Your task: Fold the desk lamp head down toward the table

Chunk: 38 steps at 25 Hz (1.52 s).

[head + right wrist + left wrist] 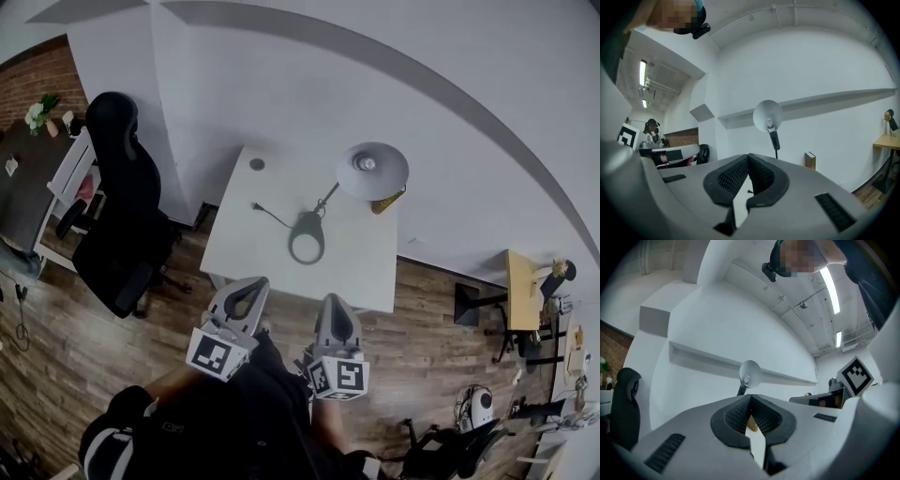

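Lamp head: raised over the table's far right part, open face and bulb turned toward the grippers.
Lamp base: ring-shaped, flat near the table's middle; the arm slants up from it to the head.
Cord: lies on the table, left of the base.
Book: upright, just beside the head.
Table: white, against the wall.
Left gripper: jaws clenched together, empty; at the near edge, well apart from the lamp.
Right gripper: jaws clenched together, empty; at the near edge.
Chair: black, left of the table.

The white table bears the desk lamp, its loose cord and a small brown book.
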Each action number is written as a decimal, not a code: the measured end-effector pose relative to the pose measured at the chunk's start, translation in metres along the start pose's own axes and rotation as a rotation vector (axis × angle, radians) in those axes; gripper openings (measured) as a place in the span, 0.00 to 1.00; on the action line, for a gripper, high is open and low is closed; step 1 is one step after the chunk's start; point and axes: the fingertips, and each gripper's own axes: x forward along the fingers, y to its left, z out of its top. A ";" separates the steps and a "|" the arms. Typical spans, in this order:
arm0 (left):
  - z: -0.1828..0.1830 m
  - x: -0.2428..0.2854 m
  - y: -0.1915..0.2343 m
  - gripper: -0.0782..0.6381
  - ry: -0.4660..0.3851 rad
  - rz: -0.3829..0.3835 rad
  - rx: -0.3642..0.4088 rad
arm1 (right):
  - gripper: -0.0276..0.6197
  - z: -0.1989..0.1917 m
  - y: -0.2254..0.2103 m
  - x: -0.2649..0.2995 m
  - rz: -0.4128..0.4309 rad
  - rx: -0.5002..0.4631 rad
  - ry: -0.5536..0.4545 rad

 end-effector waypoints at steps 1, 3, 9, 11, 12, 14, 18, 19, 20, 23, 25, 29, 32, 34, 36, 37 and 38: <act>0.002 0.012 0.002 0.14 -0.008 -0.002 0.002 | 0.06 0.004 -0.008 0.009 -0.001 -0.002 -0.004; 0.006 0.035 0.004 0.14 -0.015 -0.006 0.009 | 0.06 0.014 -0.023 0.025 -0.004 -0.006 -0.010; 0.015 0.099 0.013 0.14 -0.034 0.002 0.031 | 0.06 0.038 -0.067 0.068 -0.014 -0.011 -0.043; 0.020 0.118 0.016 0.14 -0.048 0.005 0.033 | 0.06 0.046 -0.080 0.081 -0.019 -0.010 -0.055; 0.022 0.127 0.018 0.15 -0.053 0.006 0.030 | 0.06 0.050 -0.086 0.087 -0.023 -0.010 -0.059; 0.027 0.145 0.022 0.15 -0.062 0.004 0.025 | 0.08 0.058 -0.096 0.101 -0.024 -0.005 -0.071; 0.028 0.180 0.026 0.15 -0.060 -0.009 0.040 | 0.16 0.071 -0.117 0.123 -0.013 0.013 -0.089; 0.027 0.187 0.028 0.15 -0.056 -0.007 0.040 | 0.18 0.073 -0.122 0.128 -0.010 0.019 -0.092; 0.026 0.194 0.030 0.15 -0.050 -0.004 0.039 | 0.19 0.075 -0.125 0.134 -0.007 0.024 -0.095; 0.025 0.211 0.038 0.22 -0.033 -0.002 0.036 | 0.21 0.080 -0.131 0.150 0.002 0.028 -0.097; 0.024 0.219 0.041 0.24 -0.022 -0.004 0.036 | 0.22 0.082 -0.133 0.158 0.010 0.031 -0.100; 0.026 0.234 0.045 0.25 -0.022 -0.011 0.024 | 0.22 0.084 -0.137 0.169 0.021 0.042 -0.110; 0.025 0.242 0.049 0.25 -0.014 -0.012 0.011 | 0.22 0.084 -0.137 0.175 0.033 0.044 -0.116; 0.024 0.246 0.050 0.25 -0.006 -0.012 0.005 | 0.21 0.085 -0.138 0.177 0.036 0.041 -0.115; 0.022 0.248 0.052 0.25 0.000 -0.013 0.002 | 0.19 0.085 -0.137 0.177 0.039 0.039 -0.116; 0.022 0.248 0.052 0.25 0.002 -0.016 0.004 | 0.18 0.085 -0.136 0.177 0.042 0.038 -0.118; 0.021 0.248 0.051 0.25 0.003 -0.020 0.006 | 0.17 0.085 -0.134 0.178 0.044 0.036 -0.118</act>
